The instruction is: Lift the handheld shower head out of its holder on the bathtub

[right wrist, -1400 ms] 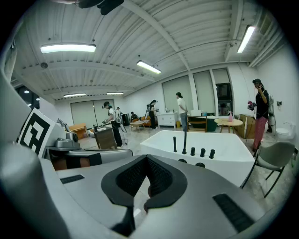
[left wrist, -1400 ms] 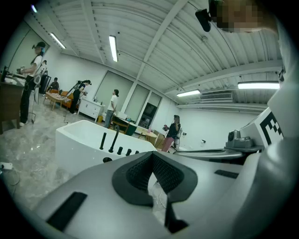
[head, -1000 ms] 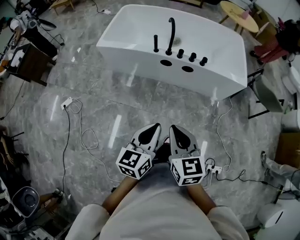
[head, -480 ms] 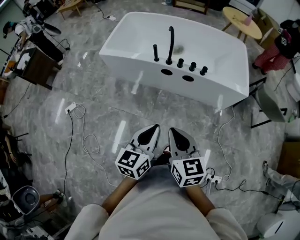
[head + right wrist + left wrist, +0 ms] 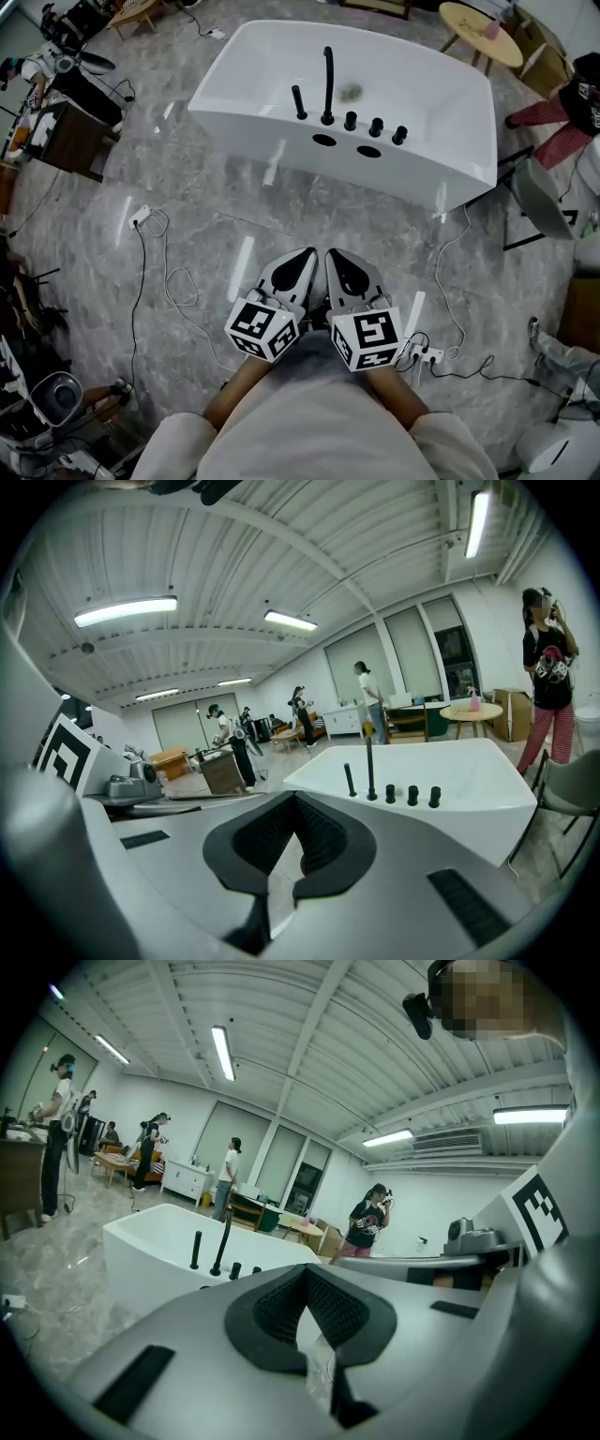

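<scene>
A white bathtub (image 5: 441, 103) stands on the grey marble floor ahead of me. On its near rim the handheld shower head (image 5: 298, 101) is a short black rod standing upright in its holder, left of the tall black spout (image 5: 327, 82) and three black knobs (image 5: 375, 126). My left gripper (image 5: 309, 251) and right gripper (image 5: 330, 251) are side by side well short of the tub, both shut and holding nothing. The shower head (image 5: 195, 1249) shows in the left gripper view beyond the left gripper (image 5: 305, 1274). In the right gripper view the shower head (image 5: 349, 780) stands beyond the right gripper (image 5: 295, 797).
Cables and a power strip (image 5: 137, 214) lie on the floor at left, another power strip (image 5: 424, 353) at right. A grey chair (image 5: 542, 195) and a round wooden table (image 5: 480, 22) stand by the tub's right end. A dark desk (image 5: 70, 127) is at left. People stand around the room.
Both grippers have come a little towards the tub, which now sits slightly lower in the head view. The right gripper has drawn in beside the left one.
</scene>
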`<state>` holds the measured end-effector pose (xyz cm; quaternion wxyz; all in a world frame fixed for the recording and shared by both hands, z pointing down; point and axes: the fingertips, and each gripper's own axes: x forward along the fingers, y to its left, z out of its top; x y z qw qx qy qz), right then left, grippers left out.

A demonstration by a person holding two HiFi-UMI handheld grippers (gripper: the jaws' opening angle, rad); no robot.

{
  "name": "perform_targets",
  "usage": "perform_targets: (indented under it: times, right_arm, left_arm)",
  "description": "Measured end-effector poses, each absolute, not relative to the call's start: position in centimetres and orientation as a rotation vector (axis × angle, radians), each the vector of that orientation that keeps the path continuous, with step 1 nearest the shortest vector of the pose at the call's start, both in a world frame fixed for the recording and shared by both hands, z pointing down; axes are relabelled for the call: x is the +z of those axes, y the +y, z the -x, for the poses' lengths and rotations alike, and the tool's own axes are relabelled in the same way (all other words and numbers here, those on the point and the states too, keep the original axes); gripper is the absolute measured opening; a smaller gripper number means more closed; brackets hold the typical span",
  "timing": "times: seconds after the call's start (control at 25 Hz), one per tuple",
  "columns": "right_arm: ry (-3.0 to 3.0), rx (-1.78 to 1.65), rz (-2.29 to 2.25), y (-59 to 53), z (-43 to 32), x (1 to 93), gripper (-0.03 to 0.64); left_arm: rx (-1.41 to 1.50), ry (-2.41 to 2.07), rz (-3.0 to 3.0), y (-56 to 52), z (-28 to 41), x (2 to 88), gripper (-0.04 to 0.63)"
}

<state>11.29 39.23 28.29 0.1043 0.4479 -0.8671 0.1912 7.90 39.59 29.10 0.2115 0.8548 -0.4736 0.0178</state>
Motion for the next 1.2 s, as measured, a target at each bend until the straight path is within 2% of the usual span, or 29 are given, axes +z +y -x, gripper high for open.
perform_targets:
  times: [0.48, 1.2]
  right_arm:
    - [-2.527, 0.572, -1.346, 35.1, -11.2, 28.9, 0.017]
    - [-2.465, 0.564, -1.333, 25.0, -2.4, 29.8, 0.017]
  left_arm:
    - [0.027, -1.271, -2.381, 35.0, -7.9, 29.7, -0.003]
    - [0.003, -1.236, -2.397, 24.6, 0.9, 29.7, -0.002]
